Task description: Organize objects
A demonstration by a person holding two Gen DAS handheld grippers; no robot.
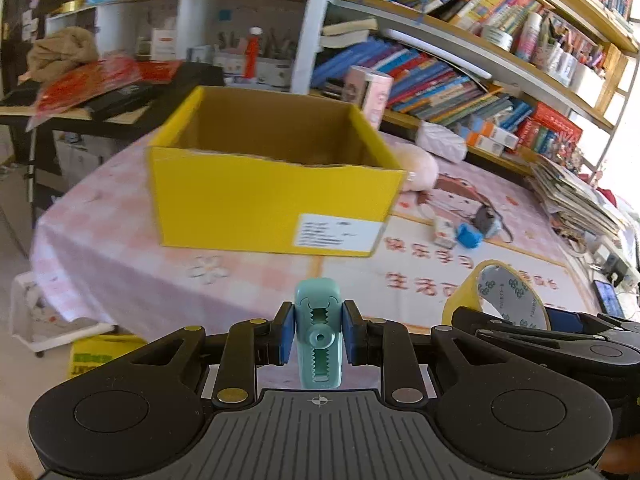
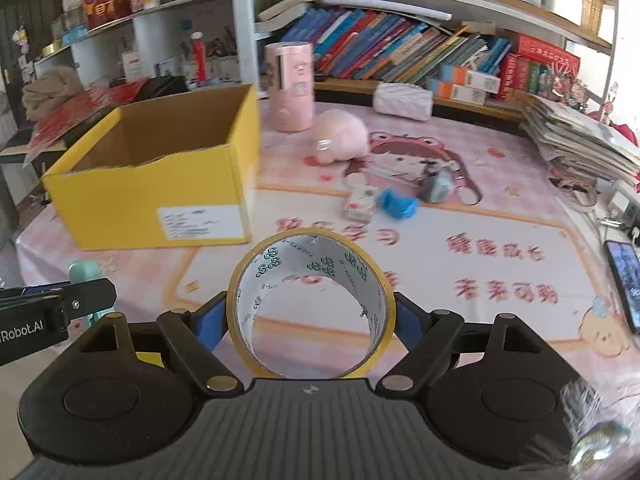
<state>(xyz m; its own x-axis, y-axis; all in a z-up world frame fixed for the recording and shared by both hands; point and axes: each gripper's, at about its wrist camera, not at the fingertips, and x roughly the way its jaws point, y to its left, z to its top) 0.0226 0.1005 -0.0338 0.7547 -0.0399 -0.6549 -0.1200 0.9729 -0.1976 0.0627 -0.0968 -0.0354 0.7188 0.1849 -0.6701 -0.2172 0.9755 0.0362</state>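
Here the left gripper (image 1: 318,334) had its jaws pinching a small teal clip-like dispenser (image 1: 318,336), the blue pads pressed against its two sides so that it stood upright between them. The right gripper (image 2: 312,316) carried a roll of yellow tape (image 2: 312,308), its jaws spread wide and bearing on the roll's outer rim from left and right; the roll stood on edge with its open core facing the camera. Both grippers were side by side above the near part of the bench (image 2: 480,216), which was covered with a pink cartoon-printed cloth.

An open yellow cardboard box (image 1: 272,200) sat on the bench ahead of the left gripper, a white label on its near wall; what its inside held could not be told. To the right of the box, well apart from both grippers, lay a pink plush toy (image 2: 340,136), a small white carton (image 2: 360,202), a crumpled blue thing (image 2: 398,202) and a grey pouch (image 2: 438,184). A pink cylinder (image 2: 290,86) stood upright behind the box, near the bookshelves (image 2: 400,48). A stack of papers (image 2: 576,140) rested at the bench's right edge.
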